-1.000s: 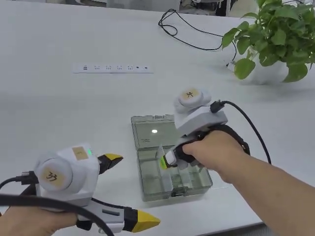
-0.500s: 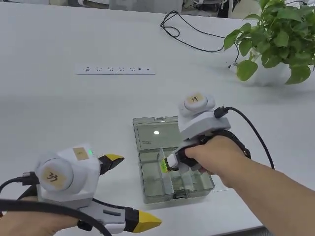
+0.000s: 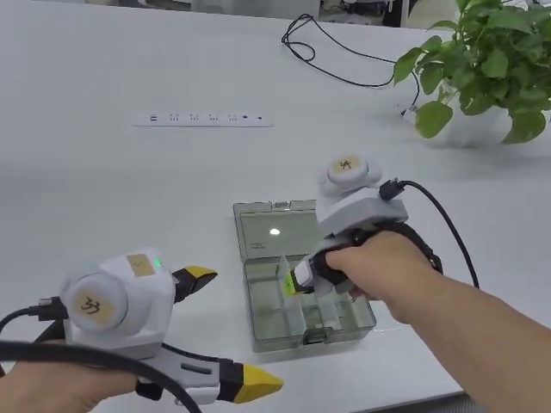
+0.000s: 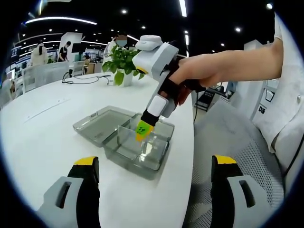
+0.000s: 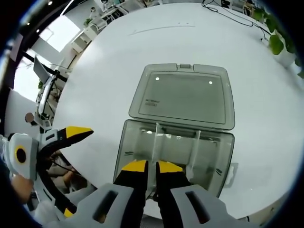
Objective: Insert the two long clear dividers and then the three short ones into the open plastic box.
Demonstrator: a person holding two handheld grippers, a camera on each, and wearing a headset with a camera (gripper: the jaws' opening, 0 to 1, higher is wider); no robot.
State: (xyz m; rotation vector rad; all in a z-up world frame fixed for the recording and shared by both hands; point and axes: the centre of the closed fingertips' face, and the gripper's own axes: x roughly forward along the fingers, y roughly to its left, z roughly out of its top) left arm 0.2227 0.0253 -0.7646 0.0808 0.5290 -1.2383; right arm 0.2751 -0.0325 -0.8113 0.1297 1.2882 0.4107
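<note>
Two clear dividers (image 5: 155, 142) stand upright inside the open plastic box (image 3: 284, 337), running from its hinge side toward its front wall, apart from each other. My right hand-held gripper (image 5: 152, 166) reaches down into the box near the front wall, beside the divider on the box's left. Its yellow-tipped jaws are drawn narrow with a slim gap between them, and I cannot tell whether a clear piece is pinched there. The box's lid (image 3: 271, 228) lies flat on the bench (image 3: 103, 198) behind the box. My left hand-held gripper (image 3: 228, 329) hangs above the bench to the left of the box, clear of it, jaws spread wide and holding nothing. A white power strip (image 3: 202, 118) lies well beyond the lid, and a potted plant (image 3: 482, 60) stands far off to the box's right.
</note>
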